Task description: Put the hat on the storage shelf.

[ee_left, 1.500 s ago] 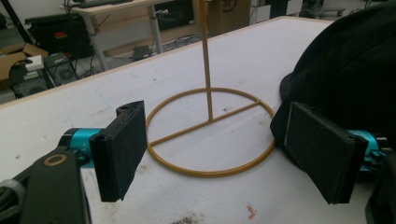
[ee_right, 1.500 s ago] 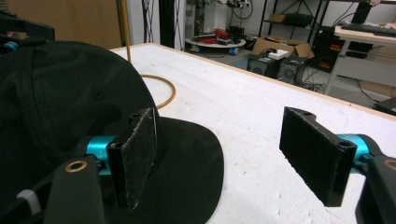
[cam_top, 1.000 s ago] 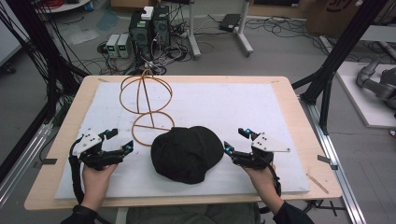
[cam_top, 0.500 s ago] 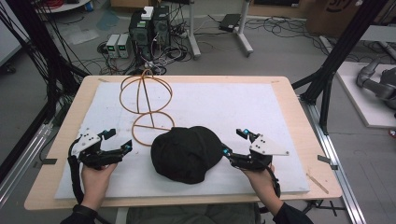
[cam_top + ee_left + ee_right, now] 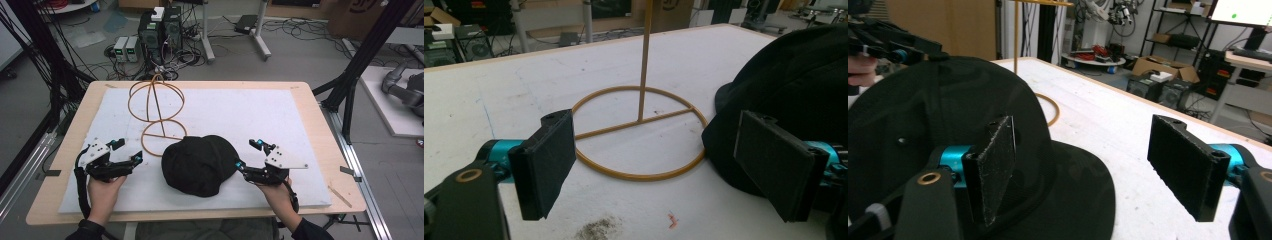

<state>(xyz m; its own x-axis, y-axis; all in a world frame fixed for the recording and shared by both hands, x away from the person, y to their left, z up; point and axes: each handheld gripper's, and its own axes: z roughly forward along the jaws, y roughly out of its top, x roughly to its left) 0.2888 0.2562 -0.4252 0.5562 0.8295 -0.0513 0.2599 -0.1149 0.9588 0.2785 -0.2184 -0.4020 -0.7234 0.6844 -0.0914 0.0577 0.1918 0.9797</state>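
Note:
A black cap (image 5: 200,162) lies on the white mat near the table's front, its brim toward the right (image 5: 1068,185). Behind it to the left stands a gold wire hat stand (image 5: 156,107) with a ring base (image 5: 639,150) and an upright post. My left gripper (image 5: 127,152) is open, left of the cap and apart from it, its jaws spread wide (image 5: 659,165). My right gripper (image 5: 248,154) is open at the cap's right edge; in the right gripper view its left jaw stands over the brim.
The white mat (image 5: 260,110) covers most of the wooden table (image 5: 320,125). Black frame legs rise at both sides. Computers and cables sit on the floor beyond the far edge.
Both grippers have edged slightly inward toward the cap. The cap and stand have not moved.

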